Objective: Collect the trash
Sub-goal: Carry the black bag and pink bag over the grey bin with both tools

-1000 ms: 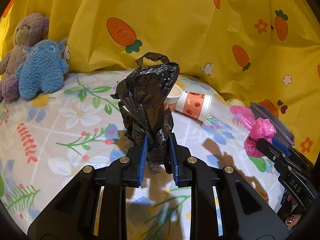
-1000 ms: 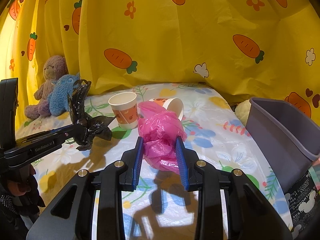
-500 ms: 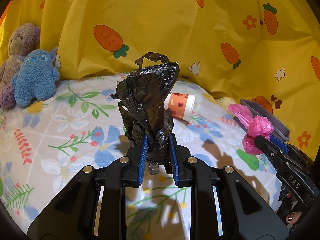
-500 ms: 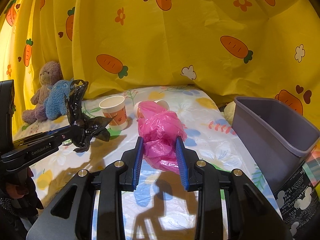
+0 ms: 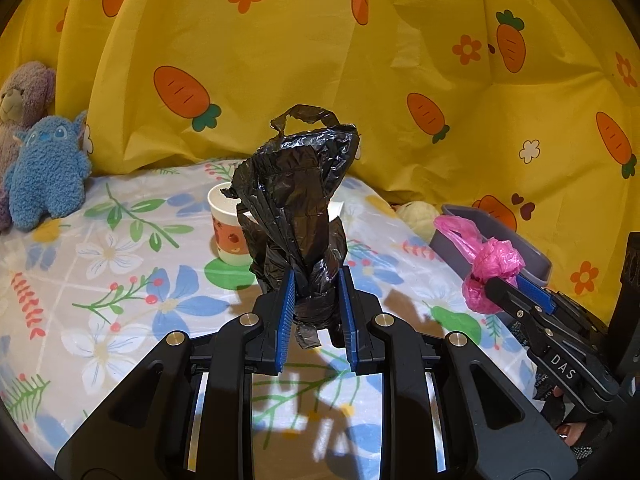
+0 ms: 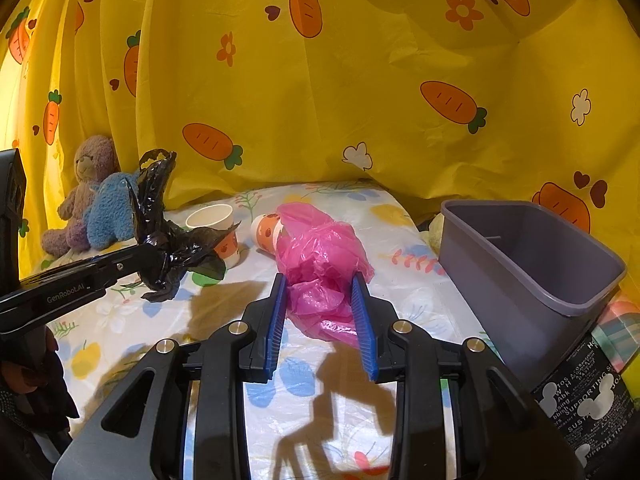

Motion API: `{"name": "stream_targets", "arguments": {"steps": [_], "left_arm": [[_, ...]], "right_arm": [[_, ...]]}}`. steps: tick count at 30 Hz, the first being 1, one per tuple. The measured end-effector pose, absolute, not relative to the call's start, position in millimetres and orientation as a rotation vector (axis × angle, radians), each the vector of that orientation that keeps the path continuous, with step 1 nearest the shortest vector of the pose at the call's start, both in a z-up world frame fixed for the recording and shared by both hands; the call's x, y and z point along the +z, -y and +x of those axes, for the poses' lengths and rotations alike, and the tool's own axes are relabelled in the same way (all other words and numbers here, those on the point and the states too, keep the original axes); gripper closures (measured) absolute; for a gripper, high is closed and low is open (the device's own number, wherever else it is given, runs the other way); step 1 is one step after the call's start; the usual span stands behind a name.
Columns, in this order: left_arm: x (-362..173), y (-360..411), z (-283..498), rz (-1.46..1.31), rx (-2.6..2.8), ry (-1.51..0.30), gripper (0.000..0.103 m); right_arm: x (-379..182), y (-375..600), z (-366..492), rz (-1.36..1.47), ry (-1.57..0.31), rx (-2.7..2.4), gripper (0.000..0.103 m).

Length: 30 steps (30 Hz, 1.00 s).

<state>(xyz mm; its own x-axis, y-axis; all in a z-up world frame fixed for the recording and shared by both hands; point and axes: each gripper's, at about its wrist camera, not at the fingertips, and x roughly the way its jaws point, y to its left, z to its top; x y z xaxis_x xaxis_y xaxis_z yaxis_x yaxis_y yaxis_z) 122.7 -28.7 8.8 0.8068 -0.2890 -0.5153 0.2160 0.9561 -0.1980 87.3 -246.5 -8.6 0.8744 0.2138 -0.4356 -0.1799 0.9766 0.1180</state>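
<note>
With the left gripper point(image 5: 316, 300) clamped on the black bag point(image 5: 298, 196) and the right gripper point(image 6: 322, 304) clamped on the pink bag point(image 6: 320, 256), either slack film risks snagging the rim of the grey bin point(image 6: 532, 256) at 3 o'clock.

Crumpled black bag point(image 5: 298, 204) and pink bag point(image 6: 320, 268) held above floral sheet; grey bin point(image 6: 532, 264) right.

A blue plush toy point(image 5: 46, 182) sits at the far left edge of the bed point(image 5: 120, 280), touching a purple teddy bear point(image 5: 22, 100) just behind it. A yellow curtain point(image 6: 360, 80) with orange carrots and flowers hangs along the far edge of the floral sheet
</note>
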Motion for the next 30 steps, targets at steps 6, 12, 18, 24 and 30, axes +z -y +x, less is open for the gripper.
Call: {"name": "stream_targets", "arguments": {"steps": [6, 12, 18, 24, 30], "left_arm": [[18, 49, 126, -0.117, -0.312, -0.561, 0.082], [31, 82, 131, -0.075, -0.372, -0.544, 0.082], [46, 124, 138, -0.025, -0.437, -0.518, 0.082], [53, 163, 149, 0.013, -0.494, -0.505, 0.082], [57, 198, 161, 0.039, -0.565, -0.502, 0.082]], "right_arm": [[-3, 261, 86, 0.079, -0.445, 0.185, 0.070], [4, 281, 86, 0.085, -0.423, 0.143, 0.070], [13, 308, 87, 0.098, -0.394, 0.083, 0.070], [21, 338, 89, 0.118, -0.374, 0.011, 0.070], [24, 371, 95, 0.147, -0.363, -0.076, 0.070]]}}
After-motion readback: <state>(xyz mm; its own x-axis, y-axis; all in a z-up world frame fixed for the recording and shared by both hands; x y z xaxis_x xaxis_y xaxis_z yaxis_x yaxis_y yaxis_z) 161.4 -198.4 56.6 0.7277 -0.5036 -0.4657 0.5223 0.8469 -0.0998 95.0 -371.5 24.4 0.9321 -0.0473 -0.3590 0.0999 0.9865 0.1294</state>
